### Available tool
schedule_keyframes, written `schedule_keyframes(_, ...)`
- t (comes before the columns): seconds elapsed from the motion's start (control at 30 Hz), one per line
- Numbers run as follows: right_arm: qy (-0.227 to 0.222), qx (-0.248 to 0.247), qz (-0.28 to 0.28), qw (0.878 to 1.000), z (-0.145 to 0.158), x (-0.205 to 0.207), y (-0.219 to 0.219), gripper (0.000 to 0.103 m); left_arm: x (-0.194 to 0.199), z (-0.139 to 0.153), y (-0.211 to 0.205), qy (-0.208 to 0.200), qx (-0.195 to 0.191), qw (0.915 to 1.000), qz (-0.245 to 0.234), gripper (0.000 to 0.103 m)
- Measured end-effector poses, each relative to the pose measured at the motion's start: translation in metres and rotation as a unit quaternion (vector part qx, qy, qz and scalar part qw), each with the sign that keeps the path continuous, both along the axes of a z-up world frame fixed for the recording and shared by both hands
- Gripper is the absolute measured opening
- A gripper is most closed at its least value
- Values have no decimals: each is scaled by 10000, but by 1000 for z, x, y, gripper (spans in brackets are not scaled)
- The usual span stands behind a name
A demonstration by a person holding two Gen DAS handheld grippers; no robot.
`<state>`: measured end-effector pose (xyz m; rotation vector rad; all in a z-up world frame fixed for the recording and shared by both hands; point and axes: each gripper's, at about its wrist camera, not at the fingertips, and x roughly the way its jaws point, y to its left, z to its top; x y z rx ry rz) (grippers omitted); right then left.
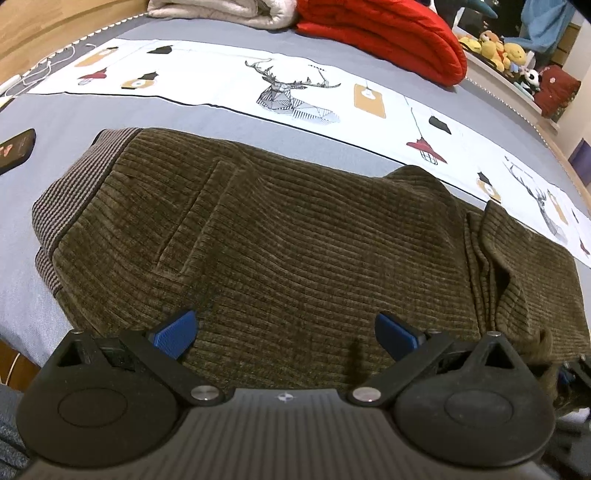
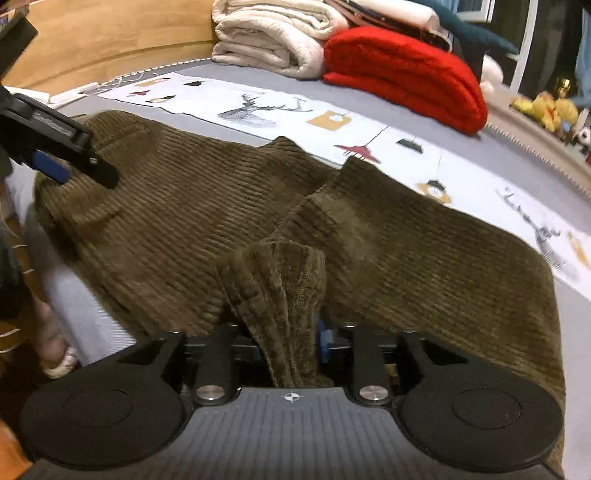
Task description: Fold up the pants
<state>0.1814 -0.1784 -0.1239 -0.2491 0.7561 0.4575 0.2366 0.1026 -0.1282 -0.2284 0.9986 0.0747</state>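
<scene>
Olive-brown corduroy pants [image 1: 295, 236] lie on the bed, with the striped waistband [image 1: 70, 199] at the left and the legs running right. My left gripper [image 1: 284, 336] is open, its blue pads [image 1: 177, 332] spread just above the near edge of the pants, holding nothing. My right gripper [image 2: 288, 339] is shut on a bunched fold of the pants [image 2: 280, 280], which rises out of the jaws. The left gripper also shows in the right wrist view [image 2: 55, 147], at the far left over the pants [image 2: 406, 258].
The bed has a grey sheet [image 1: 92, 110] and a white printed cloth [image 1: 295, 92] behind the pants. A red folded blanket [image 1: 388, 33] and a cream blanket [image 1: 221, 11] lie at the back. A dark phone [image 1: 16, 149] lies at the left. Plush toys [image 1: 495, 48] sit far right.
</scene>
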Motion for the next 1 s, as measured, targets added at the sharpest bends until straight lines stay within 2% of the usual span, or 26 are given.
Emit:
schedule_keyframes(0.1, 130, 484, 363, 9981, 10, -21, 3, 68, 0, 1, 0, 3, -40, 10000, 32, 103)
schedule_keyframes(0.17, 119, 552, 418, 9975, 13, -30, 7, 75, 0, 0, -1, -4, -12, 10000, 16, 103)
schedule_keyframes(0.27, 111, 601, 369, 9974, 15, -33, 8, 76, -2, -1, -3, -5, 36, 10000, -18, 103)
schedule_keyframes(0.43, 548, 1466, 39, 9877, 30, -18, -14, 75, -4, 0, -3, -13, -37, 10000, -4, 103)
schedule_keyframes(0.57, 1003, 1376, -47, 9854, 10, -6, -18, 69, -2, -1, -3, -20, -58, 10000, -26, 103)
schedule_keyframes(0.73, 863, 1389, -183, 9864, 16, -17, -16, 68, -1, -1, -4, -19, -54, 10000, -46, 103)
schedule_keyframes(0.8, 645, 1803, -488, 9803, 30, -17, -25, 63, 0, 0, -5, -26, -82, 9999, -74, 103)
schedule_keyframes(0.87, 287, 2098, -825, 9738, 44, -18, -34, 63, -1, 0, -6, -11, -97, 9999, -72, 103)
schedule_keyframes(0.93, -111, 2026, -1274, 9709, 52, -11, -38, 63, -2, 1, -7, -7, -104, 9999, -103, 103)
schedule_keyframes(1.0, -312, 1722, -1665, 9704, 50, 1, -35, 63, -2, 1, -9, -8, -103, 9998, -149, 103)
